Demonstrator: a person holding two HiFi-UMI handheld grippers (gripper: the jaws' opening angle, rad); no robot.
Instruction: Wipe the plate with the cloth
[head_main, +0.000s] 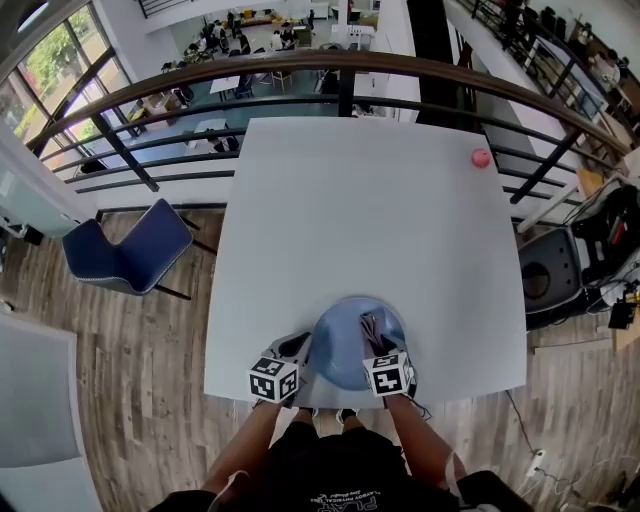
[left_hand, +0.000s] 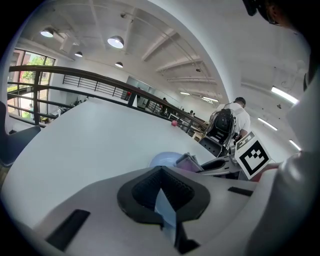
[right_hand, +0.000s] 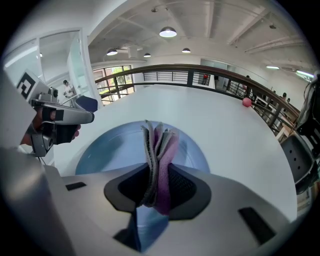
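At the near edge of the bench (head_main: 350, 200) sits the blue plate (head_main: 340, 350). Left tongs (left_hand: 162, 202) are clamped on the plate's left rim, steadying it. Right tongs (right_hand: 157, 187) pinch a folded grey-pink cloth (right_hand: 159, 145) over the plate's right half; can't tell if it touches. Looks like the wiping step. Next move probably needs the cloth pressed down and swept across the plate. The plate holds nothing else. A pink ball (head_main: 481, 158) lies far beyond the plate, to the right.
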